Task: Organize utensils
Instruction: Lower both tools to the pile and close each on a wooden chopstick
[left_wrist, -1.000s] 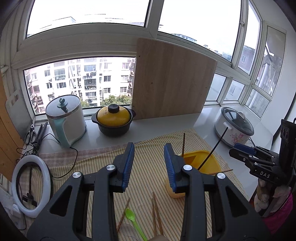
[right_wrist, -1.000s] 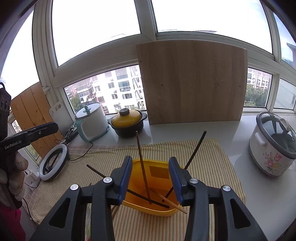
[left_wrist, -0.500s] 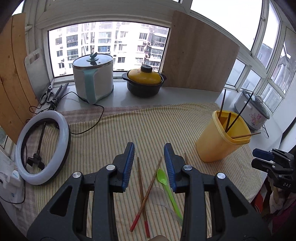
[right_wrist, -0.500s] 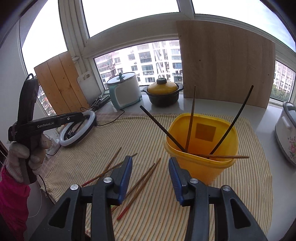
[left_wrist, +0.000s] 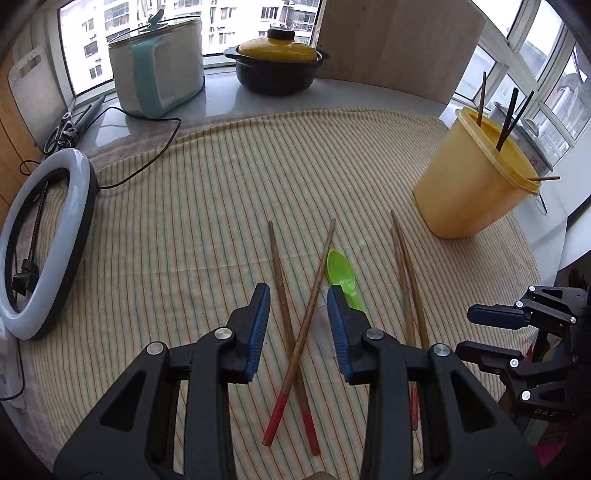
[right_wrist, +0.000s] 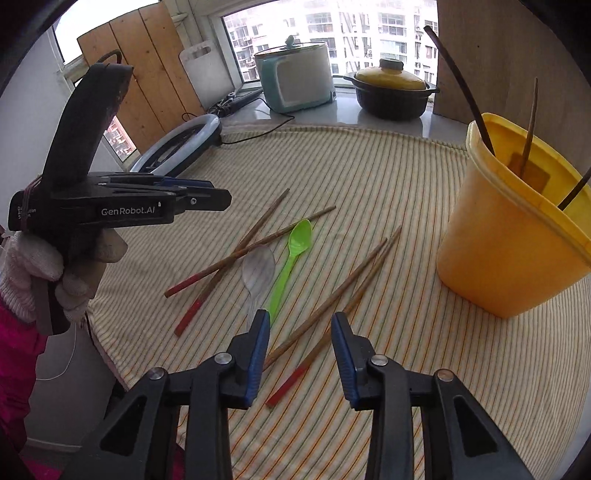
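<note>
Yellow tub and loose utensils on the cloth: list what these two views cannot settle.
- Yellow tub, right wrist view: cut off by the right edge; its wall hides how many sticks stand inside.
- Clear spoon, left wrist view: only a faint smear, its handle behind the left gripper fingers.
- Parallel chopsticks, left wrist view: red ends hidden behind the gripper body.
- Right gripper: closing, nothing pressed yet.

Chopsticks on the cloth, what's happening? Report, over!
Left gripper open above crossed chopsticks. Right gripper closing, nothing gripped, over second chopstick pair. Green spoon loose; yellow tub unobstructed.
</note>
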